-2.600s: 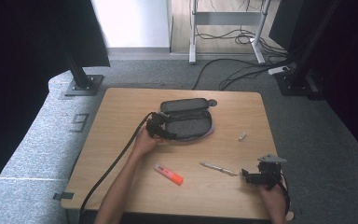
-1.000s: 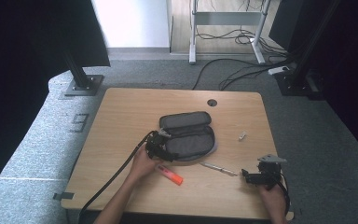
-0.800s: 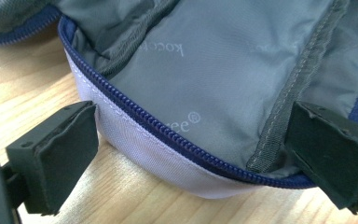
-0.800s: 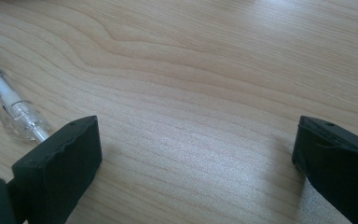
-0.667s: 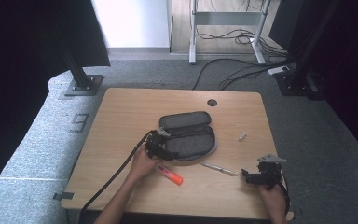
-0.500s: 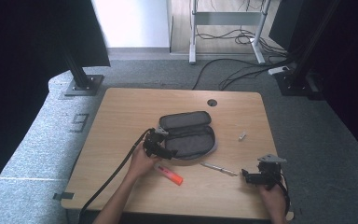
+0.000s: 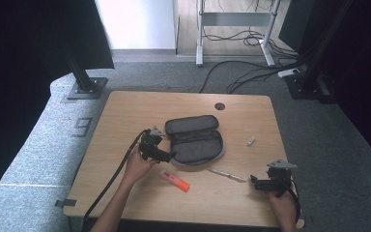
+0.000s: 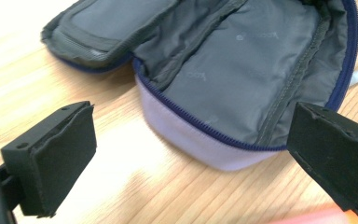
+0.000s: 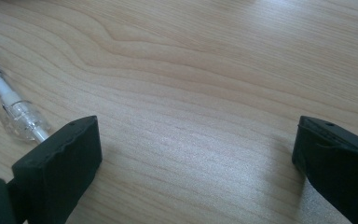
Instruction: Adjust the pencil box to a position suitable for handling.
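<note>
Pencil case (image 7: 194,140), grey with a blue zip, lies unzipped and spread open on the wooden table (image 7: 125,111), its lid flap folded back away from the person. Left gripper (image 7: 166,155) rests just at the near-left edge of the case, its jaws spread wide and holding nothing; in the left gripper view the rounded, pale lower end of the case (image 8: 242,79) sits ahead of and between the two black pads (image 8: 58,158), with bare tabletop separating it from the pad on the left, and the grey lining and zip track are exposed. An orange marker (image 7: 174,180) lies on the table just below the left gripper, and its blurred tip (image 8: 317,218) appears beside the pad at the right of that view. Right gripper (image 7: 257,183) sits well apart from the case, jaws likewise spread wide and empty over bare wood. A clear-barrelled pen (image 7: 226,174) lies just beyond its jaws; in the right gripper view the pen tip (image 9: 16,116) lies beside the pad at the left. A small pale object (image 7: 251,140) lies farther off, to the right of the case.
</note>
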`<action>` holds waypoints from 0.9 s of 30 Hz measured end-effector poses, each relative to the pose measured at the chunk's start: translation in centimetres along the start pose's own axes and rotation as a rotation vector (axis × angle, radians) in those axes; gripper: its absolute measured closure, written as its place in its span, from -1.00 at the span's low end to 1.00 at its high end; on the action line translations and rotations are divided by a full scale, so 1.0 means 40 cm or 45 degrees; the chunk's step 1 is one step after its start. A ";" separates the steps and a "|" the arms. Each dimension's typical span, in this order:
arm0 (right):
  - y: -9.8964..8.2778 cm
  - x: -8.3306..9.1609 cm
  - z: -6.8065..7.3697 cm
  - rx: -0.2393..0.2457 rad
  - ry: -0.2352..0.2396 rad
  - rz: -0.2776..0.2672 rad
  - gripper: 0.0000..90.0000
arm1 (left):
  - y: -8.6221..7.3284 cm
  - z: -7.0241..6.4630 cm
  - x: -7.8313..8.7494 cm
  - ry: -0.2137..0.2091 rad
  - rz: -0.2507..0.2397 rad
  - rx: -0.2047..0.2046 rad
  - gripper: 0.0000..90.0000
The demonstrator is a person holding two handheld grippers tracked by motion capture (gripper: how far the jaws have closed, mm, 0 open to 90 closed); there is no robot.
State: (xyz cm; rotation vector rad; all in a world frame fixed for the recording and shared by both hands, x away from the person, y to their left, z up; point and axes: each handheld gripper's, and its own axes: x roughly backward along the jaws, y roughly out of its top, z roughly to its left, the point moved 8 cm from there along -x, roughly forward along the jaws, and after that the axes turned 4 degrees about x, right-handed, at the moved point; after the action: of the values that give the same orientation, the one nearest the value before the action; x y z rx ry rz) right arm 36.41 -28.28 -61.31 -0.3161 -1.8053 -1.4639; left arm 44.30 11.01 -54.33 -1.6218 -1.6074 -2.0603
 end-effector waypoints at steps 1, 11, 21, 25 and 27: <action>0.000 0.000 0.000 0.000 0.000 0.000 -0.97 | -0.003 0.004 0.005 0.005 0.002 0.000 -0.98; 0.000 0.000 0.000 0.000 -0.001 0.000 -0.97 | -0.043 0.046 0.053 0.032 -0.026 0.055 -1.00; 0.000 0.000 0.000 0.000 -0.001 0.000 -0.97 | -0.103 0.081 0.075 0.066 -0.017 0.064 -1.00; 0.000 0.000 0.000 -0.002 -0.004 0.000 -0.97 | -0.128 0.089 0.081 0.074 -0.017 0.063 -1.00; 0.000 0.000 0.000 -0.003 -0.004 0.000 -0.97 | -0.142 0.093 0.084 0.078 -0.020 0.060 -1.00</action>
State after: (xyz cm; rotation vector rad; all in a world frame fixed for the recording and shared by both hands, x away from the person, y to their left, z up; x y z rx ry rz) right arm 36.40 -28.26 -61.31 -0.3198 -1.8061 -1.4662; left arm 41.93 18.01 -56.01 -1.5206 -1.6408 -2.0419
